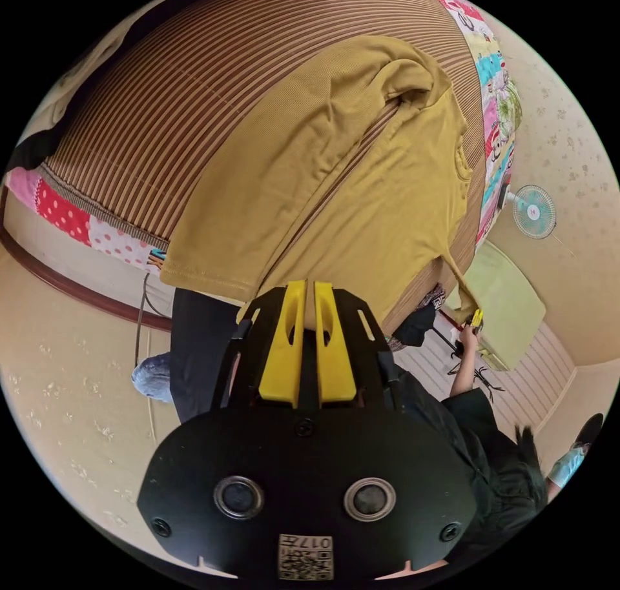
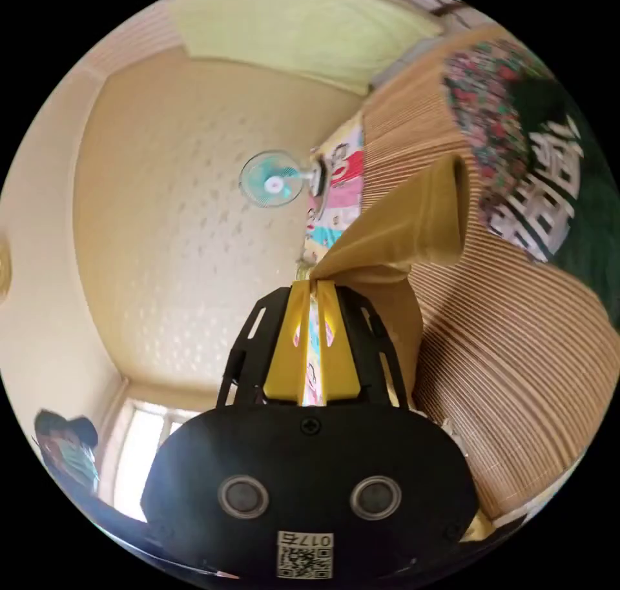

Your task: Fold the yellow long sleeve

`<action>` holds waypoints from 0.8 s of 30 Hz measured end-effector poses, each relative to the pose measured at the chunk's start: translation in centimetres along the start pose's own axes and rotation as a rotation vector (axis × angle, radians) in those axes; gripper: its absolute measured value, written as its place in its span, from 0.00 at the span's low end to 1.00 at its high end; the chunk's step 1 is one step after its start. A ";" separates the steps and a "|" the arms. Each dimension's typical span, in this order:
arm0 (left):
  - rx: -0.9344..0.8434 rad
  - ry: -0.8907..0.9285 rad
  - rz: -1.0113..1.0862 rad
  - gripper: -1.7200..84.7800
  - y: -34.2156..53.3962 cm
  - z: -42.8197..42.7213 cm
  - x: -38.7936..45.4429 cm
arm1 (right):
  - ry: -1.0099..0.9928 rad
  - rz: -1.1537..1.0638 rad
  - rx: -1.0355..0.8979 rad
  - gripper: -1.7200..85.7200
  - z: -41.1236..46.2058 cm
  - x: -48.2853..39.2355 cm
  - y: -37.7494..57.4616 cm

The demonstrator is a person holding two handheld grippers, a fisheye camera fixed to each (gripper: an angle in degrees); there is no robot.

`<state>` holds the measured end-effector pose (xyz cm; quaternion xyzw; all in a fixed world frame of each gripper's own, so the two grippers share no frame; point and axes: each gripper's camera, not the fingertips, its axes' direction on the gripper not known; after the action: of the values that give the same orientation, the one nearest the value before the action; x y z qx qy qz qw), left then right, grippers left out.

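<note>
Gripping the yellow long sleeve (image 1: 336, 183), both tongs (fan (image 2: 271, 180) overhead).

A striped brown mat (image 1: 194, 99) covers the bed top. Along the mat's edges runs a patchwork sheet (image 1: 497, 99) of bright printed squares. Beyond the mat's far edge stands a teal fan (image 1: 534, 212) against the speckled cream wall (image 1: 568, 132). A floral cloth (image 2: 484, 93) and a dark green garment (image 2: 568, 183) (white lettering on it) lie on the mat. A dark garment (image 1: 39, 144) lies at the mat's other end.
</note>
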<state>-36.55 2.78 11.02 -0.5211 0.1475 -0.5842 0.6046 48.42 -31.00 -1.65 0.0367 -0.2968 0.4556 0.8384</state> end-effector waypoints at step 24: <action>0.556 0.822 -0.876 0.13 3.7 -5.3 -20.0 | 0.692 -0.337 -1.290 0.05 28.5 5.3 48.0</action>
<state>-44.08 16.69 -2.75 -0.0918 -0.0157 -0.9437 0.3175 -0.40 -8.57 14.51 -0.5623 -0.2148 0.0424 0.7974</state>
